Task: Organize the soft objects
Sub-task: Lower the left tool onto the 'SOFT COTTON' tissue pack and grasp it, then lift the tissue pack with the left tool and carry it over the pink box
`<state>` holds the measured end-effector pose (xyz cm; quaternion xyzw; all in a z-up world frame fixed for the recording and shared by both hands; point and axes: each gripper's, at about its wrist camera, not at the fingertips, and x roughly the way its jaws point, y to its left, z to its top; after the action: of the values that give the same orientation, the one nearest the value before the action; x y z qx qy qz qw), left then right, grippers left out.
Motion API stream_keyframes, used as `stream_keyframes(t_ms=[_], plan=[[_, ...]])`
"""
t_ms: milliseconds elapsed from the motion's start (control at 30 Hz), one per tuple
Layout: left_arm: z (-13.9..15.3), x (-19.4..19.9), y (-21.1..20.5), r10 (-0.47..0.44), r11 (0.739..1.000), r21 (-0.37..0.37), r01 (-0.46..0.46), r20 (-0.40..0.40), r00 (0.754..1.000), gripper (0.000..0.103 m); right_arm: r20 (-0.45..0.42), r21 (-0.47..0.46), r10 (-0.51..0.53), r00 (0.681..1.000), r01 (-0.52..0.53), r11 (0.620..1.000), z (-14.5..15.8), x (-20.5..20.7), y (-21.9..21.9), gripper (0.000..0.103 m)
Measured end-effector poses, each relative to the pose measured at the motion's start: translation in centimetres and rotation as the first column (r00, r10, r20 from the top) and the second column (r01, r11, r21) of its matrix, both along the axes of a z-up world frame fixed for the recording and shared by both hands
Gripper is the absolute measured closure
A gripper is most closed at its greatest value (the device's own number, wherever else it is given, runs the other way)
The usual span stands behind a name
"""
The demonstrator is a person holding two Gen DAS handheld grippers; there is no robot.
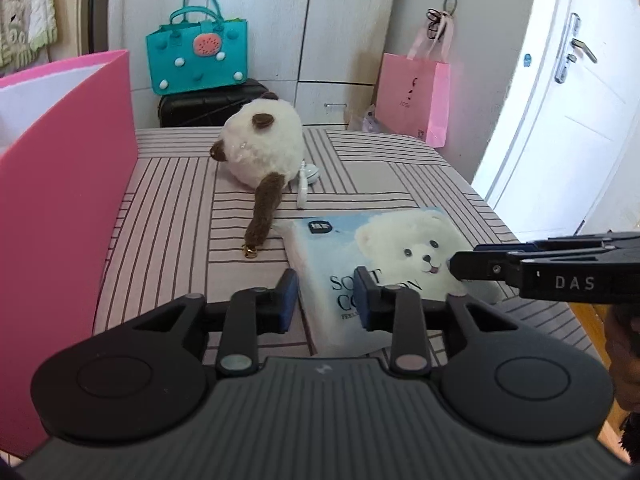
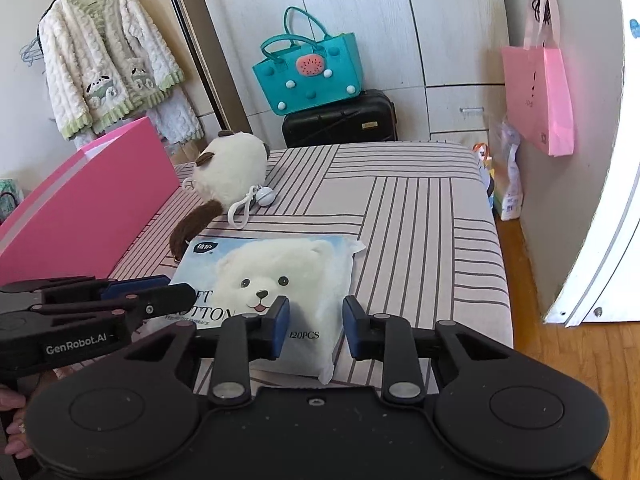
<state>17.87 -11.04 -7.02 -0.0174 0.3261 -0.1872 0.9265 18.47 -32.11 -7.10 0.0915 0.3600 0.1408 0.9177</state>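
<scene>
— What carries everything here?

— A bed covered by a pale pink sheet with dark striped blocks (image 2: 420, 216).

— And lying directly on it?

— A round white plush cat with brown ears and a long brown tail (image 2: 232, 168), toward the far left. Just beside it, a small white ball charm on a white loop cord (image 2: 264, 196). Nearer, a flat soft pack of cotton tissues printed with a white bear face (image 2: 276, 276). Along the left edge stands a large pink paper bag (image 1: 68, 184).
</scene>
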Motion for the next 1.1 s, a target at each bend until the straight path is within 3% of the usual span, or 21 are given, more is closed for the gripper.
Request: stream_keyframes(t_ms=[267,433,567,800,1100], plan=[[-0.3,1.0,0.5,-0.008,0.997,-0.071,0.004,-0.06,0.998,0.07,-0.115,0.099,0.045,0.992,-0.033,0.994,-0.2,2.2,-0.8,0.063],[-0.2,0.5,0.3,-0.011,0.997,-0.074,0.007,-0.048,0.999,0.078,-0.15,0.055,0.078,0.986,-0.07,0.996,0.6,2.5,0.2,0.066],[0.3,-0.1,0.4,-0.038,0.998,-0.058,0.035,-0.047,0.998,0.077,-0.158,0.033,0.089,0.983,-0.085,0.996,1.2,1.7,0.9,0.066],[2.1,-2.0,2.4,-0.113,0.989,-0.099,0.107,-0.062,0.992,0.077,-0.199,0.036,0.118,0.973,-0.113,0.993,2.8,-0.3,1.8,0.06],[4.2,-3.5,3.8,-0.201,0.979,-0.046,0.197,-0.086,0.976,0.077,-0.221,-0.032,0.163,0.962,-0.174,0.984,5.3,-2.5,4.3,0.055]])
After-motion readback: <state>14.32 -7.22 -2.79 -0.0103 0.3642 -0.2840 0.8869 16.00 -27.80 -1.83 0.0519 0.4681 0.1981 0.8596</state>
